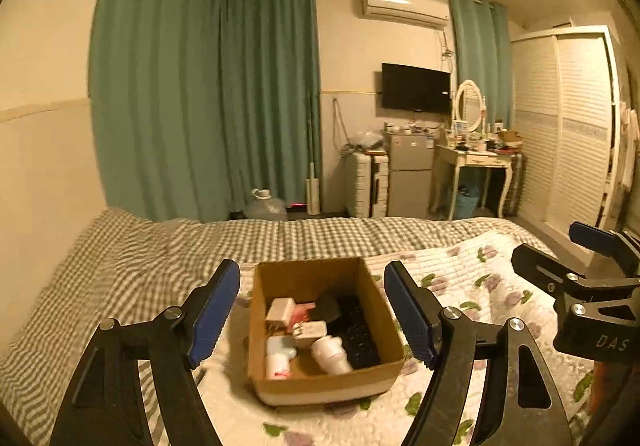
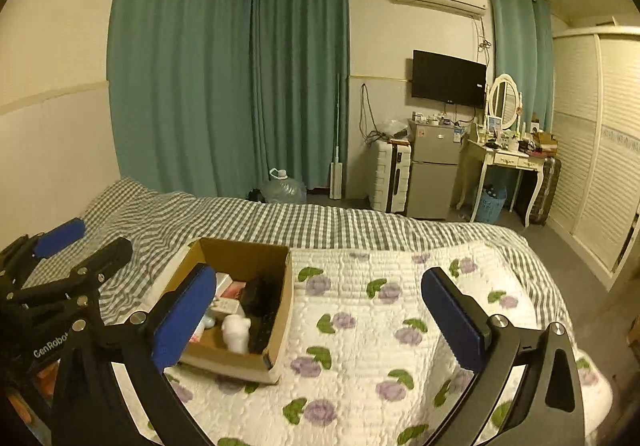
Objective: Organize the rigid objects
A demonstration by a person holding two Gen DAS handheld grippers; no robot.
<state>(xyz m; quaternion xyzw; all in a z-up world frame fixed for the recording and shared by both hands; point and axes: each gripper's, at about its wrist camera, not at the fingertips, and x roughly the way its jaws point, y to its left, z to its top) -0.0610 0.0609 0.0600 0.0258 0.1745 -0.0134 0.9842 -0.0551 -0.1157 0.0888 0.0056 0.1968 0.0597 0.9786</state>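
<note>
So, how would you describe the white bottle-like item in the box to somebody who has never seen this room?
Find the bed's flowered white quilt; an open cardboard box sits on it. Inside, at the near edge, lies the white bottle-like item, beside the black remote control. It is the only plain white rounded piece; the pale blue item lies left of it.

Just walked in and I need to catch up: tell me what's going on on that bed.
A person is holding a gripper in each hand above a bed covered with a floral quilt. The left gripper is open, its fingers either side of an open cardboard box in its view. The box holds small items: white adapters, a white bottle and a black remote-like object. The right gripper is open and empty over the quilt, right of the box. Nothing is gripped.
</note>
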